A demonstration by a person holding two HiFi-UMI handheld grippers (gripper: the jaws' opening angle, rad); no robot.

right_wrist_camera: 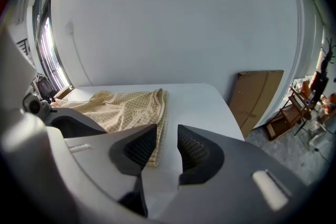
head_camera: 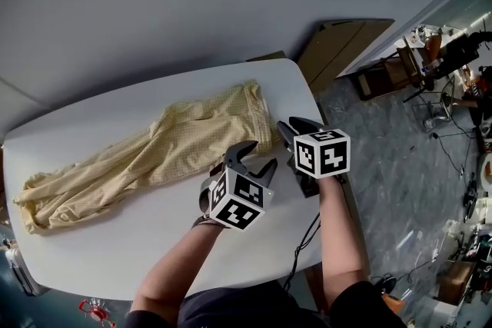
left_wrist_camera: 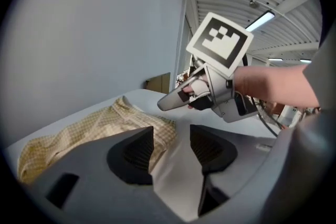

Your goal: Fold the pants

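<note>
We see the pale yellow, finely checked cloth pants lying flat and long, legs laid together. The waist end is just ahead of both tongs, and the rumpled leg ends trail well off to the left of the left tongs. The pants rest on the smooth white desk with rounded corners. The left tongs stand wide, nothing gripped. The right tongs, just beside them, gape empty too, the waist's corner showing beyond their gap.

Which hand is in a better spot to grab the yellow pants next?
Probably the right. The right gripper is open, and the waistband of the pants lies straight ahead of its gap. The left gripper, also open, aims mostly at bare table.
</note>
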